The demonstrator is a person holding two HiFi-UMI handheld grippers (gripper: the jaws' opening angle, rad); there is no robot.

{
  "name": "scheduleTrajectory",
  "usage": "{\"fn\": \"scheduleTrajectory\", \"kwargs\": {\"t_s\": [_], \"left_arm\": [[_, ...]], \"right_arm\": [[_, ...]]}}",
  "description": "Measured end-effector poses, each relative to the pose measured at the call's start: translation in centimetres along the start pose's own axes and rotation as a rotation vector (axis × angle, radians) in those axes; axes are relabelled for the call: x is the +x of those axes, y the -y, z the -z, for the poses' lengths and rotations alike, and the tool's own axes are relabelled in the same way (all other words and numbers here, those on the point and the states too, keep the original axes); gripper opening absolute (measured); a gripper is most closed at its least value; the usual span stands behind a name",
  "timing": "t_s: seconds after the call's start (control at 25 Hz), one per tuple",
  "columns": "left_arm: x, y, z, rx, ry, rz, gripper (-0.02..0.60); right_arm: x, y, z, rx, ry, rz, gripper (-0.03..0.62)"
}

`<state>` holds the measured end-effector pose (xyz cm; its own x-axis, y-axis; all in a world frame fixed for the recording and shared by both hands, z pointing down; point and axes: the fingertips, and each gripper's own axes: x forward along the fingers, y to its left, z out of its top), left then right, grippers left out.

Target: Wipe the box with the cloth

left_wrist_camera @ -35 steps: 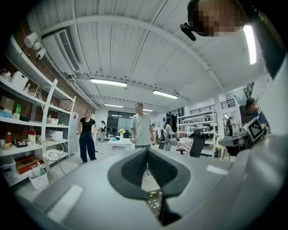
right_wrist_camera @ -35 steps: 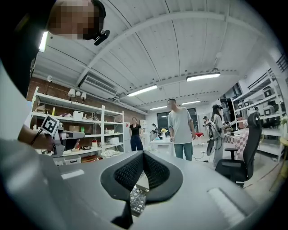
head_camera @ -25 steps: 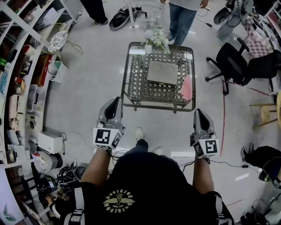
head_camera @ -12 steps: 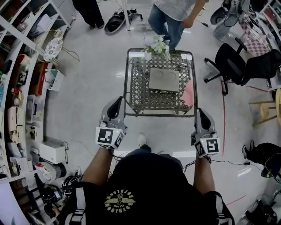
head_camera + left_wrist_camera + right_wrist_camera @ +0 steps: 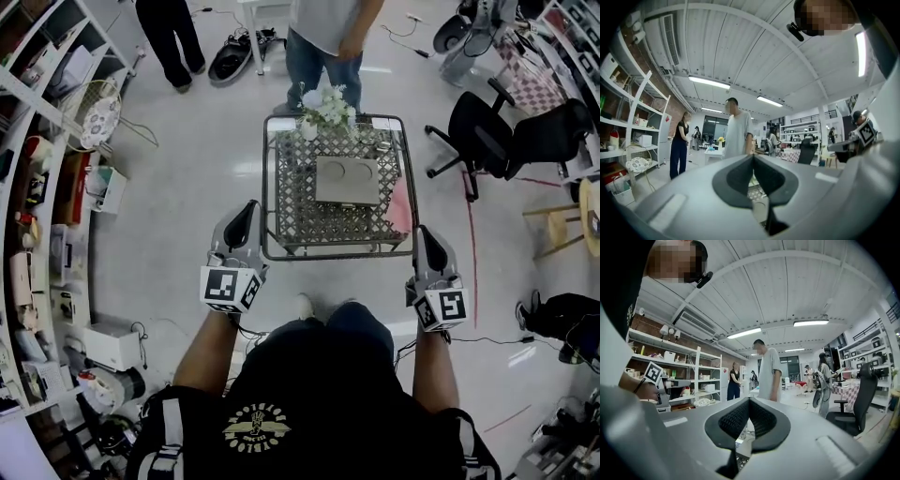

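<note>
A flat grey-tan box [image 5: 346, 179] lies in the middle of a low table with a lattice top [image 5: 291, 211]. Beside the box, by the table's right edge, is a pink cloth [image 5: 401, 204]. My left gripper [image 5: 247, 211] is held level just outside the table's near left corner, jaws shut and empty, its tips meeting in the left gripper view [image 5: 753, 157]. By the near right corner my right gripper [image 5: 421, 232] is also level, shut and empty, as the right gripper view [image 5: 749, 399] confirms. Neither gripper touches the box or the cloth.
A vase of white flowers [image 5: 326, 108] stands at the table's far edge. One person [image 5: 323, 28] stands just behind the table, another [image 5: 169, 37] further left. A black office chair [image 5: 487, 131] is to the right, shelving [image 5: 37, 187] along the left wall.
I have stepped toward the table, and both grippers have come up to its near edge. The person behind the table has come closer to it.
</note>
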<state>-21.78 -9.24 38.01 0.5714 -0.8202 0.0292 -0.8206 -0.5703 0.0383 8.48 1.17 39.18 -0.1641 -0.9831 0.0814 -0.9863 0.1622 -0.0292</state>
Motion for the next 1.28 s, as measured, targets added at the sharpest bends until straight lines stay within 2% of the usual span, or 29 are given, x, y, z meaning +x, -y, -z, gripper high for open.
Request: {"fn": "scheduleTrajectory", "kwargs": {"t_s": [0.48, 0.92, 1.28], "left_arm": [[4.7, 0.4, 1.3, -0.006, -0.016, 0.003, 0.0], [9.1, 1.0, 3.4, -0.014, -0.066, 0.003, 0.0], [12.6, 1.3, 7.0, -0.039, -0.133, 0.004, 0.0]], "right_arm": [[3.8, 3.5, 0.9, -0.005, -0.029, -0.009, 0.008], [7.2, 7.2, 2.4, 0.0, -0.069, -0.013, 0.008], [10.4, 10.9, 6.1, 0.0, -0.122, 0.002, 0.008]]}}
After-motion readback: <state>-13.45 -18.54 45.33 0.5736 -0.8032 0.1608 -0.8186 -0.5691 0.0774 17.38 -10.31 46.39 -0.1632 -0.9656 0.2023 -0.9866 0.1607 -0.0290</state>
